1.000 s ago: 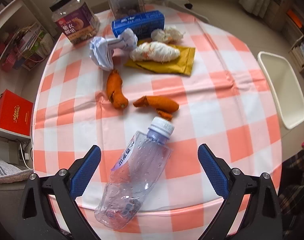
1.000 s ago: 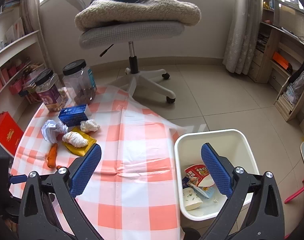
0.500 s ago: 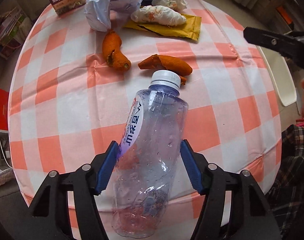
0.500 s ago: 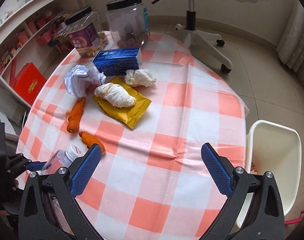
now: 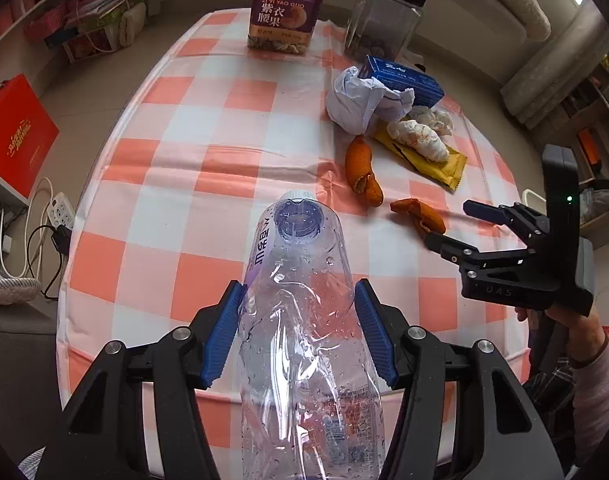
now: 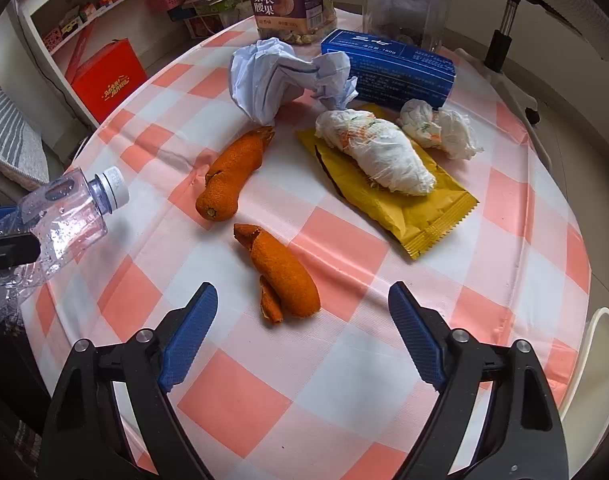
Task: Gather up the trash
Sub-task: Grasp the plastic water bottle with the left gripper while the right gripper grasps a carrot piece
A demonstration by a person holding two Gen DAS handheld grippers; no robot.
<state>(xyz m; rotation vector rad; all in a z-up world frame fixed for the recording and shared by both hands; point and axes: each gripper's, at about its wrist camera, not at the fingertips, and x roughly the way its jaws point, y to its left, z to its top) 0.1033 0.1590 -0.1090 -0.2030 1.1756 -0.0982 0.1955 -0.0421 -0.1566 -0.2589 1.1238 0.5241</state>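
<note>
Bottle base cut off, left tongs pinching | right tongs spread, narrowing

My claw pads are blue on black arms. The table wears orange-and-white checks; peels orange, wrapper yellow, box blue, bottle clear.

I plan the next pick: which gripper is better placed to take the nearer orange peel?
Right. The right gripper, jaws closing, hovers around the orange peel; the left gripper already holds the plastic bottle.
</note>
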